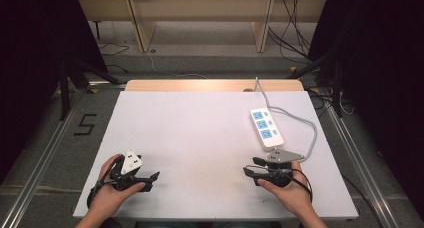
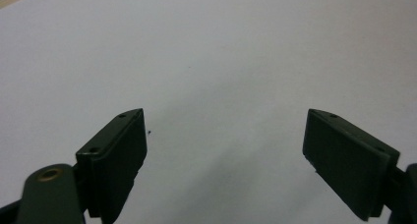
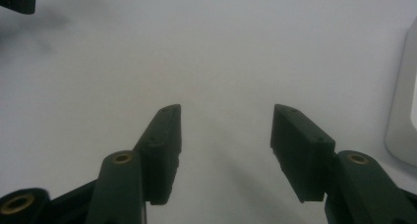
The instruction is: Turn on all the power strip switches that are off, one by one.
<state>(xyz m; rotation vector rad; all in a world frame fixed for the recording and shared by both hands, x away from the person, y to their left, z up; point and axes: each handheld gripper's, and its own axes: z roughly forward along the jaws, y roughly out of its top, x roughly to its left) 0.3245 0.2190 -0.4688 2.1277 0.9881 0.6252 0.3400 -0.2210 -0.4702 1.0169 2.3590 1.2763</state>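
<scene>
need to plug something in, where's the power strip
In the high view the power strip lies on the white table's right side, just beyond the right hand-held gripper.

The right gripper view's right edge cuts off the power strip [image 3: 405, 101]; its socket face goes unseen there.

A white power strip [image 1: 266, 127] lies flat on the white table [image 1: 200, 138], at the right side, its length running away from the person and slightly slanted. Three light-blue socket faces sit in a row on its top. Its grey cable [image 1: 300, 120] leaves the far end, and another stretch loops round its right side. In the right gripper view its pale edge [image 3: 405, 116] shows at the right.
</scene>
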